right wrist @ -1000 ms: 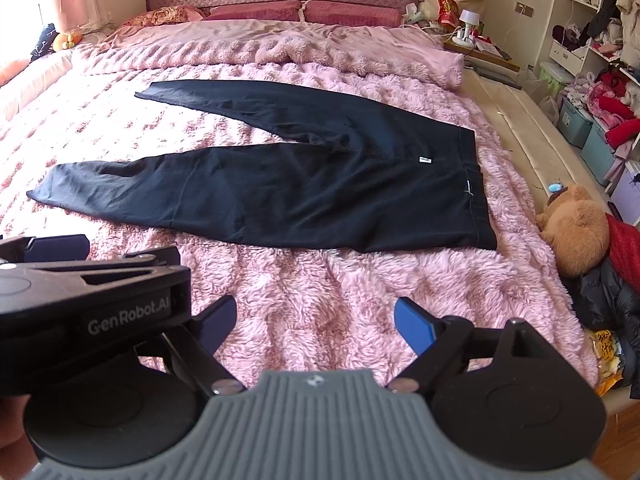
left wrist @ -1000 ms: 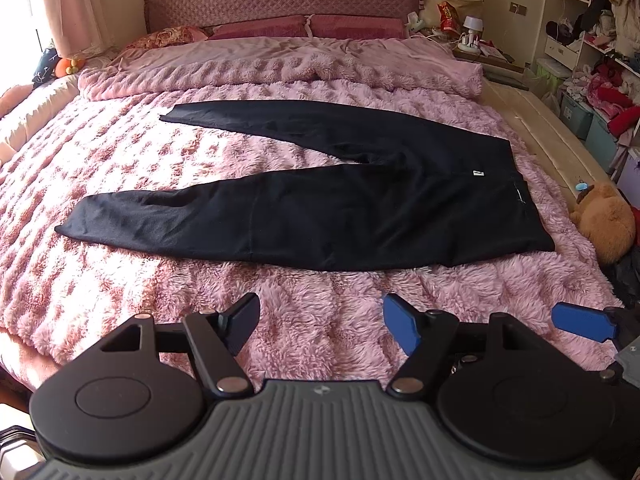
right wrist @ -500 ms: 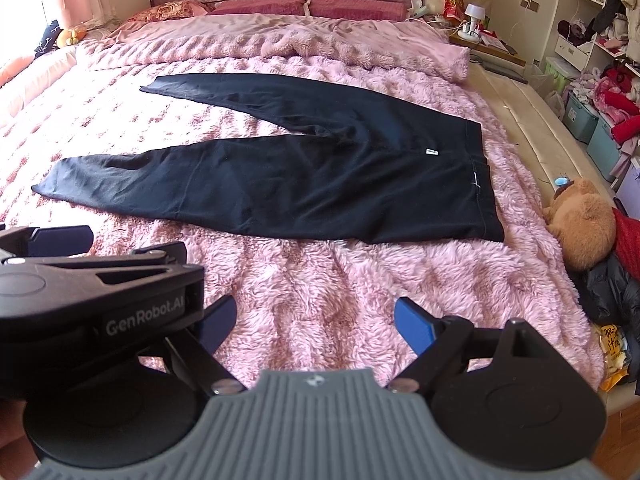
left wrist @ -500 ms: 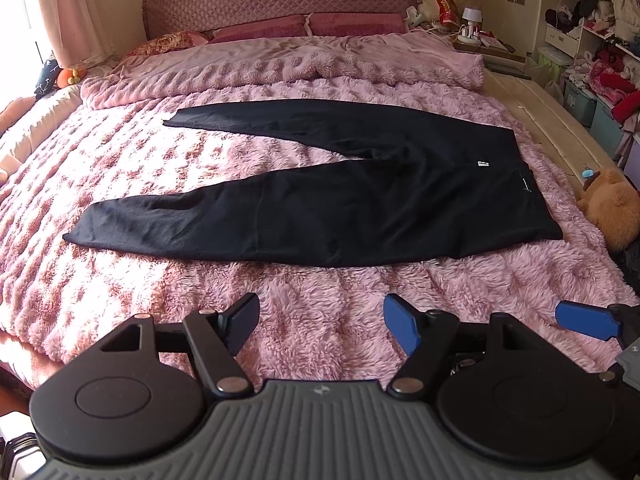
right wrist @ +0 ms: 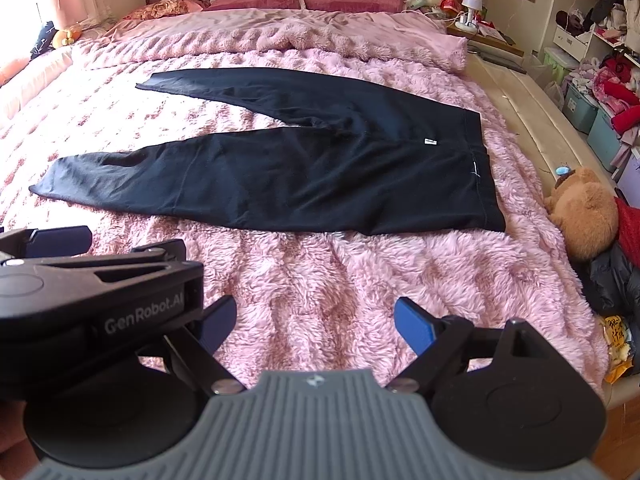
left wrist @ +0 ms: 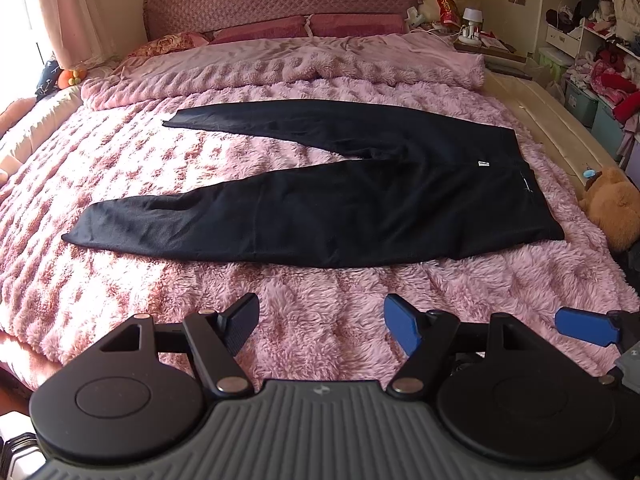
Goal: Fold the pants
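Black pants (left wrist: 340, 196) lie flat on the pink fluffy bedspread (left wrist: 320, 304), waistband to the right, both legs spread apart and pointing left. They also show in the right wrist view (right wrist: 304, 168). My left gripper (left wrist: 320, 320) is open and empty, hovering above the bedspread in front of the pants' near edge. My right gripper (right wrist: 314, 322) is open and empty, just right of the left one; its blue fingertip (left wrist: 586, 326) shows in the left wrist view. The left gripper's body (right wrist: 92, 300) fills the lower left of the right wrist view.
A brown teddy bear (right wrist: 580, 212) sits at the bed's right edge, with dark clothes and a snack bag (right wrist: 618, 340) below it. Pillows (left wrist: 308, 28) and a headboard are at the far end. Storage bins and shelves (left wrist: 592, 92) line the right wall.
Both grippers have shifted slightly and tilted up, so the pants sit a little lower and more centred in each view. The pants have not moved. Both grippers stay open.
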